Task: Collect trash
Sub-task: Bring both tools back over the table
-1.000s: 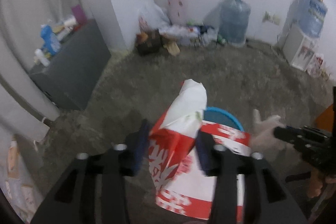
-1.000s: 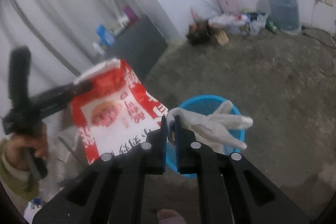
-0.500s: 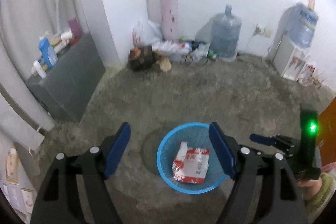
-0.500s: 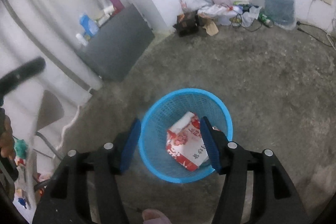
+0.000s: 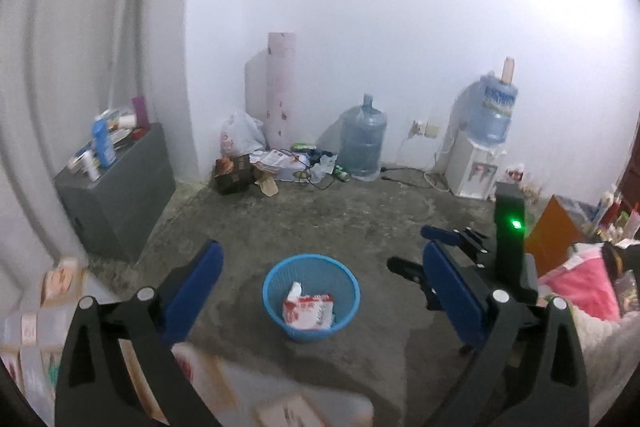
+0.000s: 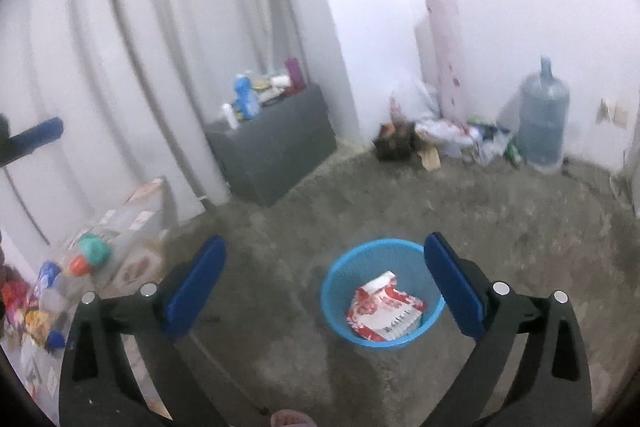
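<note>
A blue mesh basket (image 5: 272,287) (image 6: 332,279) stands on the concrete floor. A red and white snack bag (image 5: 310,313) (image 6: 384,311) lies inside it, with a white scrap (image 5: 295,290) at its left edge. My left gripper (image 5: 320,251) hangs high above and behind the basket, its jaws opening wide with nothing between them. My right gripper (image 6: 325,245) is likewise raised, its jaws opening and holding nothing; in the left wrist view the right gripper (image 5: 410,247) shows at the right with a green light. One blue left finger (image 6: 40,133) shows at the far left.
A grey cabinet (image 5: 116,187) with bottles stands at the left wall. Bags and clutter (image 5: 280,163), a water jug (image 5: 362,139) and a dispenser (image 5: 476,167) line the far wall. Cardboard boxes and bottles (image 6: 88,255) lie at the left, pink cloth (image 5: 580,283) at the right.
Both grippers let go: the snack bag left the left one, the white glove left the right one, and the bag now lies in the basket. Both rose and drew back, jaws widening.
</note>
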`<move>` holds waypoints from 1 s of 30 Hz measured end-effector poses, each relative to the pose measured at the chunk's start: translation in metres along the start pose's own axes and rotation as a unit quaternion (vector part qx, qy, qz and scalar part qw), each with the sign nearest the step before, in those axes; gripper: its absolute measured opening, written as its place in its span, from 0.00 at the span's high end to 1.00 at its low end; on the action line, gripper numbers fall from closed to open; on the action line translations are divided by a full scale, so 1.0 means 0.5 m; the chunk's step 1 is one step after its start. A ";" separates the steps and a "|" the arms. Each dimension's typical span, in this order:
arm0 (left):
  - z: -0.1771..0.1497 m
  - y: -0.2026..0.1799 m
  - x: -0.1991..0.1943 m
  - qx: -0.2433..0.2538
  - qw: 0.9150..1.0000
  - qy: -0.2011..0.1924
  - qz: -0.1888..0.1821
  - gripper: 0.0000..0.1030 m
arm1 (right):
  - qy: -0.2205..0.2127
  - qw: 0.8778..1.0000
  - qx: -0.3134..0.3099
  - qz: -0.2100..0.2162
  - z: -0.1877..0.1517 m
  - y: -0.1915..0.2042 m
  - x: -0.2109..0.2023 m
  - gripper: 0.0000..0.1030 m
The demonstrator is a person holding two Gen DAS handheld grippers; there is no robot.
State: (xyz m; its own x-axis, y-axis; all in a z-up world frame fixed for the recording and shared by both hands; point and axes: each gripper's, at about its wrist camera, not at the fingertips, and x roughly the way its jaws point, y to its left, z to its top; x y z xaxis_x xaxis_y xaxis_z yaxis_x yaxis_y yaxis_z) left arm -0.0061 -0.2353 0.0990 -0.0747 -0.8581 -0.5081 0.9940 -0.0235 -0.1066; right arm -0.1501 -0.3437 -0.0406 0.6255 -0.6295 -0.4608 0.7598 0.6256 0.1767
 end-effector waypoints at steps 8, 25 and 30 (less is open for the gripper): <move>-0.150 0.016 -0.215 -0.098 0.987 -0.027 0.123 0.05 | -0.020 0.997 -0.068 0.014 -0.009 0.151 -0.061 0.07; -0.344 0.108 -0.434 -0.222 0.953 -0.052 0.198 0.05 | -0.067 0.981 -0.160 0.081 0.001 0.317 -0.102 0.07; -0.400 0.119 -0.485 -0.218 0.947 -0.072 0.226 0.05 | -0.048 0.983 -0.132 0.115 -0.010 0.338 -0.092 0.07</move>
State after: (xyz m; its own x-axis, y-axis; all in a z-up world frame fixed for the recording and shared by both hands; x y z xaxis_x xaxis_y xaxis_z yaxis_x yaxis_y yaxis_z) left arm 0.0551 0.0739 0.0447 0.3929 -0.7920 -0.4674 0.7923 0.5495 -0.2651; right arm -0.0515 -0.2067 0.0062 0.7986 -0.4899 -0.3495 0.5316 0.8465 0.0282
